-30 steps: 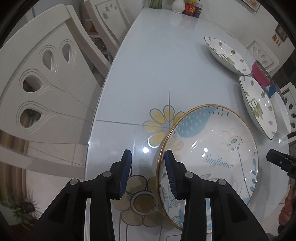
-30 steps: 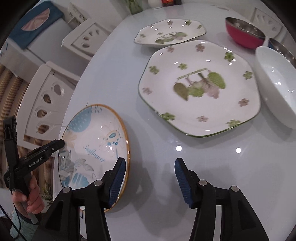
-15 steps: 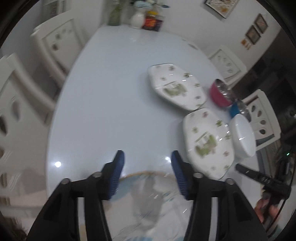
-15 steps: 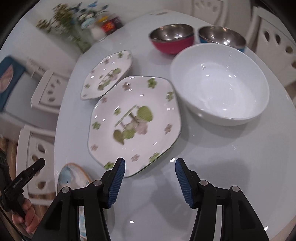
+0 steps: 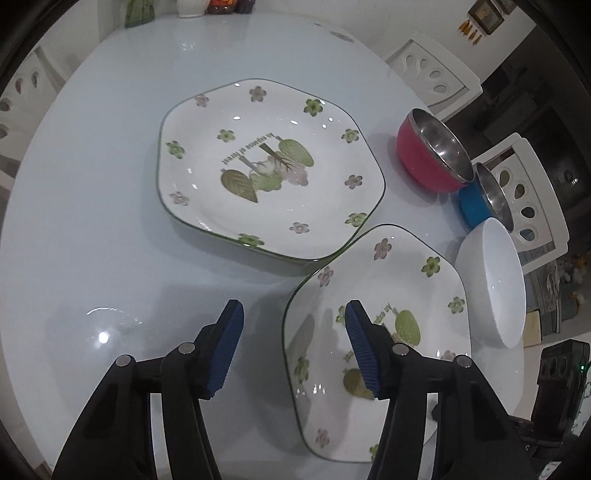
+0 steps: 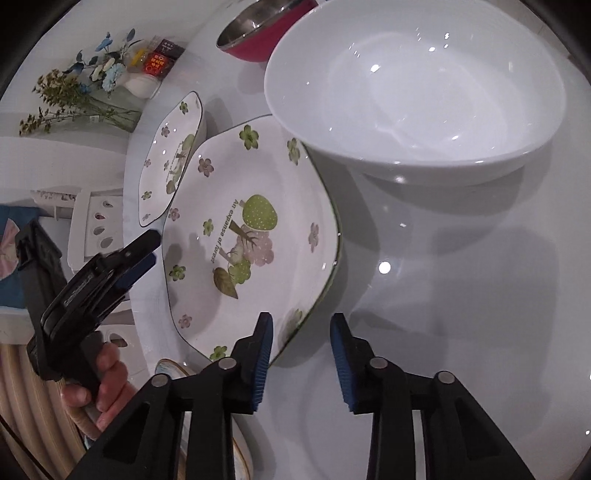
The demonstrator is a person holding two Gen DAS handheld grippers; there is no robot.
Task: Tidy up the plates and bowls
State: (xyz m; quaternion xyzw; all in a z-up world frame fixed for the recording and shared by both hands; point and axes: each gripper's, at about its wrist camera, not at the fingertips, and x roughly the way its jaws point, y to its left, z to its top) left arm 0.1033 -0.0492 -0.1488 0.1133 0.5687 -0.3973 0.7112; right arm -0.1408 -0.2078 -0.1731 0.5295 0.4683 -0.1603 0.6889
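Two white hexagonal plates with green forest prints lie on the table. The near plate sits between my grippers. The far plate lies behind it. My left gripper is open and empty, straddling the near plate's left rim; it also shows in the right wrist view. My right gripper is open and empty, straddling that plate's near right rim. A white bowl stands to the plate's right. The sunflower plate's rim peeks out low down.
A red bowl and a blue bowl with steel insides stand past the white bowl. Flowers in a vase and jars sit at the table's far end. White chairs ring the glossy table.
Both grippers moved from the sunflower plate toward the near forest-print plate. They now straddle its rim on opposite sides. Both stayed open.
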